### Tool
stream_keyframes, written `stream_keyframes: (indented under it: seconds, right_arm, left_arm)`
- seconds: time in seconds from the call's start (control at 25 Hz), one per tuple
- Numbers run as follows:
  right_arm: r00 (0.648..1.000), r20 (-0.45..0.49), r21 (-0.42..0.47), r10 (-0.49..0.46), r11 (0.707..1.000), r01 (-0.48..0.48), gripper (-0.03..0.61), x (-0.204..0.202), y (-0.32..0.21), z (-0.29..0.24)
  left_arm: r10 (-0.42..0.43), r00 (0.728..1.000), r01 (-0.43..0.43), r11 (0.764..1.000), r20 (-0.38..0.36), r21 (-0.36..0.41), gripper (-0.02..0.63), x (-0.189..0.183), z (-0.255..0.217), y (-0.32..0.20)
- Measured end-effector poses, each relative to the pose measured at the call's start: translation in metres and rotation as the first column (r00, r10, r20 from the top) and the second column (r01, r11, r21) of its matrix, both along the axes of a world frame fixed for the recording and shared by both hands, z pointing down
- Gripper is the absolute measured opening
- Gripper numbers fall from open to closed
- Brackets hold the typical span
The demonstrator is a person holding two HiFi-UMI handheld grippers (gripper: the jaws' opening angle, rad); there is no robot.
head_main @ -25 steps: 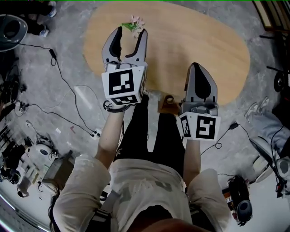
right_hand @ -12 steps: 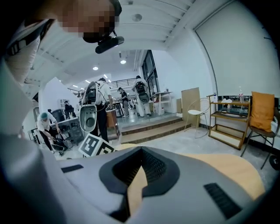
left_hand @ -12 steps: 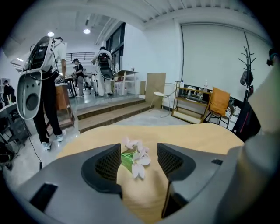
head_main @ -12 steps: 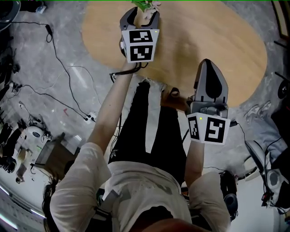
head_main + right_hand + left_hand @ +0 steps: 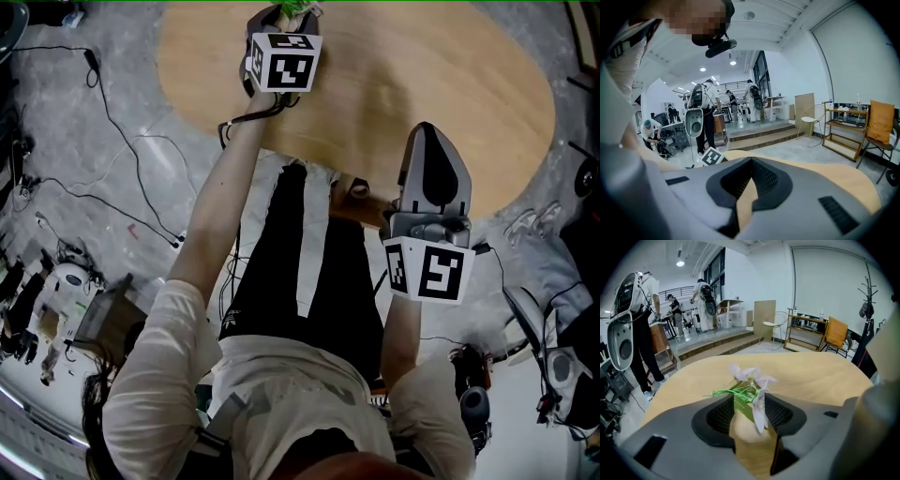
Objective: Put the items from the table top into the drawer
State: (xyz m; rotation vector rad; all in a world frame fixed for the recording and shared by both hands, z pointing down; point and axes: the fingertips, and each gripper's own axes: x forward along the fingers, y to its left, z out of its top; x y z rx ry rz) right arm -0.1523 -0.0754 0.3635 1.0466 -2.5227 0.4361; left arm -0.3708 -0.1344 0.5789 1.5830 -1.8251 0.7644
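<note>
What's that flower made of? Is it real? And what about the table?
The flower looks fake. Its pale pink petals hang stiff like cloth or thin plastic, and the bright green strands look like plastic, though I can't be sure. The table looks like wood or a wood-look top: light tan, smooth and matte, with faint grain streaks.

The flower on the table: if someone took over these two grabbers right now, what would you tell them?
Left gripper: open, its jaws have just been closing. It sits astride the flower, which lies on the far part of the table. The pads are not pressing on it yet.
Right gripper: shut and empty, over the table's near edge.
Drawer: not clearly in view.
Done: nothing yet, the flower is not picked up.
Left: grip the flower, lift it, open the drawer and put it in.
</note>
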Motion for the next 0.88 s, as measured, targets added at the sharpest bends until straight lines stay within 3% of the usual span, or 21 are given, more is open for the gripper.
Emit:
stream_keyframes:
  seconds: [0.04, 0.2, 0.56, 0.76, 0.88]
  right_arm:
    - [1.0, 0.0, 0.001, 0.003, 1.0, -0.003, 0.005, 0.001, -0.001, -0.001]
    - [1.0, 0.001, -0.003, 0.022, 1.0, -0.022, 0.005, 0.007, -0.004, 0.0]
    - [1.0, 0.0, -0.009, 0.026, 1.0, -0.026, 0.005, 0.006, -0.002, 0.003]
    - [1.0, 0.004, 0.001, 0.021, 1.0, -0.021, 0.005, 0.004, 0.0, -0.005]
    - [1.0, 0.009, 0.01, 0.02, 1.0, -0.02, 0.005, 0.001, 0.001, -0.011]
  left_arm:
    - [0.002, 1.0, -0.002, 1.0, 0.001, -0.017, 0.209, 0.0, 0.003, 0.0]
    - [0.014, 0.998, -0.009, 0.997, 0.053, -0.077, 0.061, -0.006, 0.015, 0.001]
    - [0.015, 0.998, -0.011, 0.998, 0.059, -0.066, 0.054, -0.009, 0.012, -0.003]
    - [0.001, 0.996, -0.008, 0.997, 0.092, 0.071, 0.051, -0.009, -0.032, -0.01]
    - [-0.02, 0.993, -0.005, 0.979, 0.118, 0.205, 0.051, -0.008, -0.088, -0.01]
